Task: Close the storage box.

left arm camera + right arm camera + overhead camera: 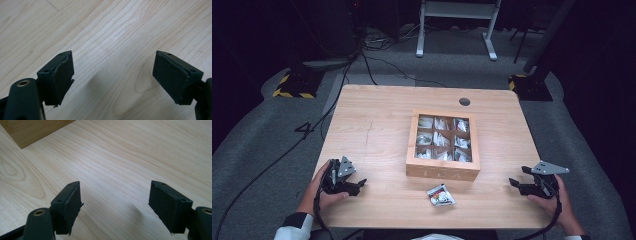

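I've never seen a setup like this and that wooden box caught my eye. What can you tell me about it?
The box is a shallow square tray of light wood, open on top and split into nine compartments, three by three. Each compartment holds pale, crinkly packets. It lies flat near the middle of the table, its front wall facing the person. A loose packet lies just in front, apart from it. Nothing else touches it.

A small crinkled clear packet [441,195] with red and dark contents lies flat on my worktop [377,125]. It sits near the front edge, just before the wooden compartment box [443,172].
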Demonstrator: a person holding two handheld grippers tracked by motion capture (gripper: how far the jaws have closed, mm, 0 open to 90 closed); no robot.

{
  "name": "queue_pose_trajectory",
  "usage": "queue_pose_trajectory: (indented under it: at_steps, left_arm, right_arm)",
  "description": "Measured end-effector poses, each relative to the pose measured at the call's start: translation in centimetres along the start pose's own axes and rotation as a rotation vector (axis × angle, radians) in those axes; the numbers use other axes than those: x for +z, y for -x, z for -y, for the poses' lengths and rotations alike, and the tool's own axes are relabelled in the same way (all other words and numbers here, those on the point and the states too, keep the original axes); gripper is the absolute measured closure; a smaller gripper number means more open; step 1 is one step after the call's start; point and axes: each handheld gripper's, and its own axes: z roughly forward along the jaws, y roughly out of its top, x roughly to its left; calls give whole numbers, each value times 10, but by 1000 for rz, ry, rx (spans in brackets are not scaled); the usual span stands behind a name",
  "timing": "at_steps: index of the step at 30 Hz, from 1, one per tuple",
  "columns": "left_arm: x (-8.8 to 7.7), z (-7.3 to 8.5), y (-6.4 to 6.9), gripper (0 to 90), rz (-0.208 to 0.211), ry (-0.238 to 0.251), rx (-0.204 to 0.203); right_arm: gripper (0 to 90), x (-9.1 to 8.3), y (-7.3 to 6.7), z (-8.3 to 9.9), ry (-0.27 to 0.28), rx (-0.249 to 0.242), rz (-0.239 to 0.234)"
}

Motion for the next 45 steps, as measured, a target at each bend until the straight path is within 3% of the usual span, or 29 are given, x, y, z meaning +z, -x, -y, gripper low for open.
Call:
queue_pose_trajectory:
  at_steps: [3, 6, 11, 12, 15, 45]
  left_arm:
    - [0, 6, -5, 178, 20, 0, -30]
    - [1, 12, -9, 175, 38, -3, -69]
    - [2, 23, -15, 173, 85, 36, -140]
    - [1, 24, -16, 171, 84, 43, -130]
    - [0, 26, -15, 172, 84, 49, -140]
    - [-1, 27, -15, 172, 81, 48, -142]
  right_arm:
    - [260, -1, 2, 6, 8, 49, -8]
    - [258, -3, 3, 11, 2, 63, -5]
    - [253, -3, 5, 18, -3, 109, 35]
    - [241, -3, 4, 18, -10, 106, 59]
    - [237, -3, 3, 19, -9, 115, 70]
    - [219, -2, 3, 18, -11, 119, 71]
